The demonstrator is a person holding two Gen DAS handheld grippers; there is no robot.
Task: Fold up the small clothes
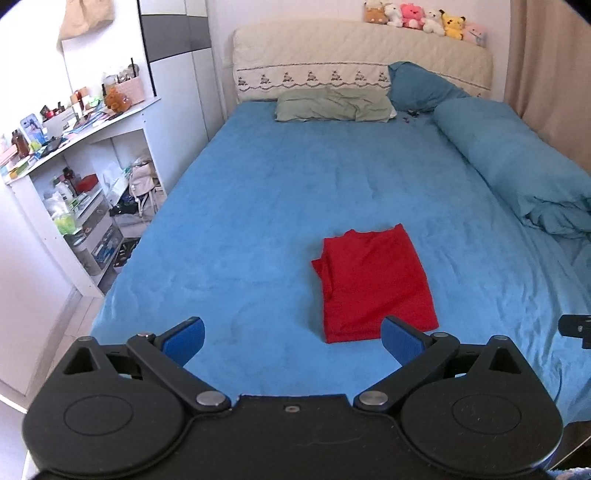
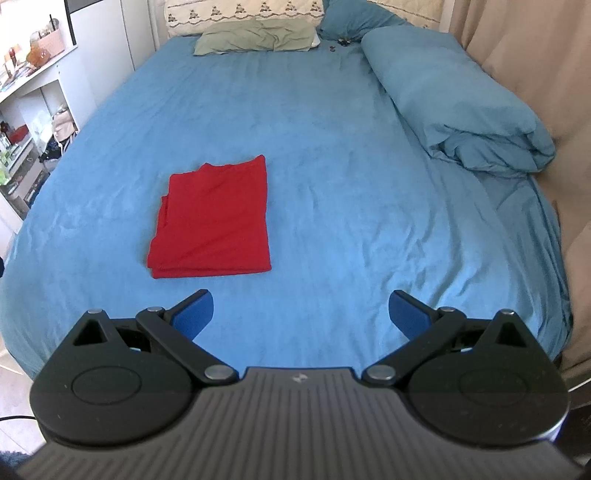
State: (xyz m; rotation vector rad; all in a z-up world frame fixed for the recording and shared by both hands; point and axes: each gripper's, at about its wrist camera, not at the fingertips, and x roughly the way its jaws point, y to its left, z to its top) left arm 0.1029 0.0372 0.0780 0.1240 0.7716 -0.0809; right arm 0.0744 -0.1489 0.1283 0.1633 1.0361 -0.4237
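Observation:
A small red garment [image 1: 376, 282] lies folded into a flat rectangle on the blue bed sheet [image 1: 258, 206]. It also shows in the right wrist view [image 2: 214, 221], left of centre. My left gripper [image 1: 293, 341] is open and empty, held above the bed's near edge, just short of the garment's front edge. My right gripper [image 2: 301, 314] is open and empty, held above the sheet [image 2: 351, 166], in front of and to the right of the garment. A part of the right gripper shows at the left wrist view's right edge [image 1: 576, 326].
A rolled blue duvet [image 2: 454, 96] lies along the bed's right side by a beige curtain [image 2: 524, 55]. A green pillow [image 1: 332, 105] and a blue pillow [image 1: 421, 86] lie at the headboard, with plush toys [image 1: 424, 18] on top. A cluttered white shelf unit [image 1: 74, 177] stands left of the bed.

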